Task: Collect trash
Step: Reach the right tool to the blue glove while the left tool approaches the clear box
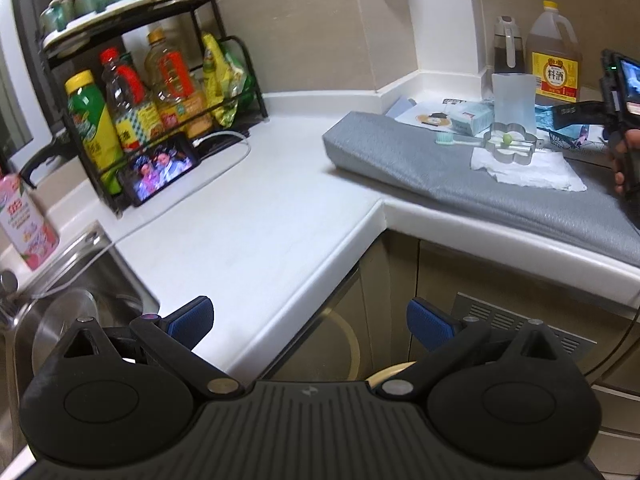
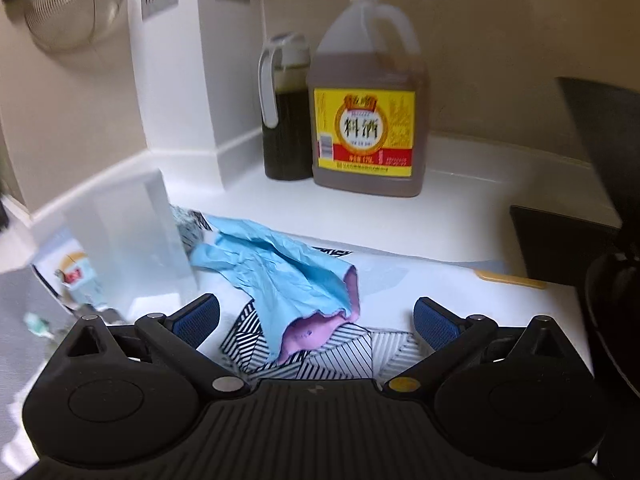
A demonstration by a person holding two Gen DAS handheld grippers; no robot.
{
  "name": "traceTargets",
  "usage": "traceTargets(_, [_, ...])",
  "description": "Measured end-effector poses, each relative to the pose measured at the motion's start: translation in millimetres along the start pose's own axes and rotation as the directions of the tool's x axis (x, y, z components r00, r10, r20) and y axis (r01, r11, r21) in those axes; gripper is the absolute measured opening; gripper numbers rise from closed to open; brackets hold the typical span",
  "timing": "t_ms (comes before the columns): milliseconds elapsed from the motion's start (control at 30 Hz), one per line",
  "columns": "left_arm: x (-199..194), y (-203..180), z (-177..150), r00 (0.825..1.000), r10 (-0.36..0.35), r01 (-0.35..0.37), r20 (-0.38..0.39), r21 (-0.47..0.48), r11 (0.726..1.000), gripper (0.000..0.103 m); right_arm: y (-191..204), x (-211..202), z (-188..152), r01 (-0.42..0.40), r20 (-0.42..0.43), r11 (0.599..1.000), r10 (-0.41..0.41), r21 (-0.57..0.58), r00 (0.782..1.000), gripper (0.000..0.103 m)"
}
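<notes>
Now both grippers are gaping with nothing between their jaws: the right gripper (image 2: 316, 320) is hovering over a crumpled blue glove (image 2: 276, 272) at frame centre, while the left gripper (image 1: 308, 320) is hanging off the counter (image 1: 256, 216) edge, lower centre.

One wine jug (image 2: 366, 92), one glove (image 2: 280, 272), one tissue (image 1: 524, 168), one toothbrush (image 1: 460, 139).

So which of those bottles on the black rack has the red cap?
The clear bottle with the red label, second from the left on the black rack. Its neighbours, the green bottle and the oil bottle, have yellow caps.
</notes>
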State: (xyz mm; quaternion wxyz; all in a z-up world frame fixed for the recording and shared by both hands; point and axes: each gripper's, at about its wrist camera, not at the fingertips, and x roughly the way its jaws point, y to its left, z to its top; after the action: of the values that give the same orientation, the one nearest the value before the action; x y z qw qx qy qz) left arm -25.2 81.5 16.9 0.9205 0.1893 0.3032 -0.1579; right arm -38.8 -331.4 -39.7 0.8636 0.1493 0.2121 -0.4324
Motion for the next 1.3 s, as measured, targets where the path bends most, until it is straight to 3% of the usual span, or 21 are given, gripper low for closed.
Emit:
traceTargets(200, [18, -27, 36, 0.999, -0.045, 0.044, 0.023, 0.042, 0.998, 0.103, 10, 26, 6, -0.007, -0.037, 0.999, 0.005, -0.051, 0.999, 0.103])
traceTargets(367, [32, -57, 97, 0.984, -0.14, 0.139, 0.112, 0.012, 0.99, 0.103, 14, 31, 6, -0.078, -0.086, 0.993, 0.071, -0.089, 0.994, 0.103])
traceTargets(433, [40, -71, 126, 0.968, -0.194, 0.198, 0.16, -0.013, 0.98, 0.103, 8, 31, 6, -0.099, -0.085, 0.994, 0.094, -0.054, 0.992, 0.103])
traceTargets(500, [54, -90, 152, 0.953, -0.248, 0.26, 0.176, -0.051, 0.964, 0.103, 2, 31, 7, -0.069, -0.078, 0.997, 0.067, -0.02, 0.995, 0.103])
traceTargets(600, [84, -119, 181, 0.917, -0.365, 0.386, 0.162, -0.122, 0.914, 0.103, -3, 31, 7, -0.021, -0.074, 1.0, 0.02, -0.012, 0.997, 0.103])
traceTargets(700, [116, -155, 200, 0.889, -0.439, 0.454, 0.127, -0.122, 0.883, 0.103, -1, 32, 7, 0.002, -0.08, 0.999, -0.005, -0.04, 0.997, 0.103])
traceTargets(867, [150, -205, 213, 0.877, -0.463, 0.473, 0.125, -0.065, 0.879, 0.103, -4, 32, 7, -0.004, -0.088, 0.999, 0.001, -0.033, 0.996, 0.103])
traceTargets(900, [157, -207, 216, 0.865, -0.485, 0.497, 0.129, -0.091, 0.863, 0.103, -4, 32, 7, -0.002, -0.091, 0.999, -0.001, -0.034, 0.996, 0.103])
traceTargets(1067, [187, -221, 234, 0.857, -0.507, 0.515, 0.093, -0.14, 0.846, 0.103, -11, 33, 7, -0.012, -0.09, 1.0, 0.014, 0.015, 0.996, 0.103])
traceTargets(1167, [203, -231, 241, 0.86, -0.506, 0.51, 0.067, -0.133, 0.85, 0.103, -8, 34, 7, -0.01, -0.087, 1.0, 0.009, -0.009, 0.996, 0.103])
traceTargets(1300, [227, -236, 244, 0.871, -0.492, 0.486, 0.016, -0.181, 0.855, 0.103, -16, 36, 8, -0.04, -0.063, 0.998, 0.043, 0.046, 0.997, 0.103])
